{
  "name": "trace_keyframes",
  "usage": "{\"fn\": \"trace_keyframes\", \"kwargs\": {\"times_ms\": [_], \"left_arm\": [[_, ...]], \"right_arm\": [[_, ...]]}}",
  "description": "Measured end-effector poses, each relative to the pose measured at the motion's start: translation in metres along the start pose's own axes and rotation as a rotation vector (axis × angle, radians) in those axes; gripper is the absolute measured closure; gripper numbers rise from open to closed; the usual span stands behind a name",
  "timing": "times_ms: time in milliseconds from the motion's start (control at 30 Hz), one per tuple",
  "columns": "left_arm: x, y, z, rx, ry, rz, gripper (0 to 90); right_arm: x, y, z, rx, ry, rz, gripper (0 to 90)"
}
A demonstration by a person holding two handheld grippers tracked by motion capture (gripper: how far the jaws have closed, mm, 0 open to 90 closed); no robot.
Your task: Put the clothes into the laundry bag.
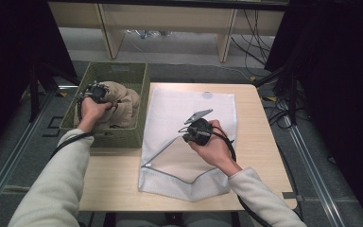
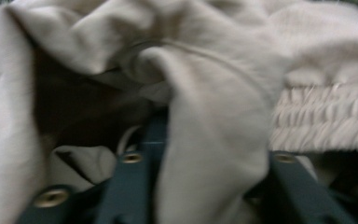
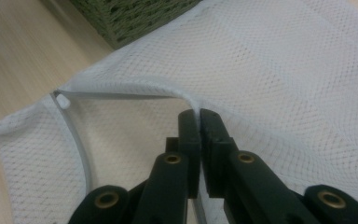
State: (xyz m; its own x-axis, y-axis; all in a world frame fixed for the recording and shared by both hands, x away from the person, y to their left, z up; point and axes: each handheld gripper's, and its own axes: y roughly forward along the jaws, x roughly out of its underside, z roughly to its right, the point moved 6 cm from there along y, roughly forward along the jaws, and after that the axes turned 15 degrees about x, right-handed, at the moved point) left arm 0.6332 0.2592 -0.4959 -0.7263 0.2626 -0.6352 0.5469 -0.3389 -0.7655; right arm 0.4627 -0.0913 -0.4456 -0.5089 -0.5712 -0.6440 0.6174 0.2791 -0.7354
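Left claw tips — buried under blurred beige cloth folds

Pale wood surface on grey carpeted floor. Beyond it, light wooden shelving with loose black cables. Dark curtains at both sides.

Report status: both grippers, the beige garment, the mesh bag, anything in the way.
Left gripper in green basket, beige garment bunched between its jaws. Right gripper shut on mesh bag opening edge. Nothing in the way.
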Motion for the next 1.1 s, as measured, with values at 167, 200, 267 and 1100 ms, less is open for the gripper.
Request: {"fn": "trace_keyframes", "kwargs": {"times_ms": [167, 200, 267, 1100], "left_arm": [[-0.002, -0.005, 0.001, 0.010, -0.023, 0.039, 82.2], [-0.005, -0.007, 0.002, 0.022, -0.029, 0.074, 82.6], [-0.010, -0.015, 0.005, 0.027, -0.018, 0.148, 83.0], [-0.044, -0.127, 0.038, 0.047, 0.087, 0.804, 83.4]], "right_arm": [[0.001, -0.001, 0.002, -0.003, -0.009, -0.008, 88.9], [0.001, -0.001, 0.001, -0.005, -0.001, -0.010, 88.9], [0.001, 0.000, 0.003, 0.001, -0.008, -0.005, 88.9], [0.003, 0.002, 0.004, 0.002, 0.021, 0.001, 89.0]]}}
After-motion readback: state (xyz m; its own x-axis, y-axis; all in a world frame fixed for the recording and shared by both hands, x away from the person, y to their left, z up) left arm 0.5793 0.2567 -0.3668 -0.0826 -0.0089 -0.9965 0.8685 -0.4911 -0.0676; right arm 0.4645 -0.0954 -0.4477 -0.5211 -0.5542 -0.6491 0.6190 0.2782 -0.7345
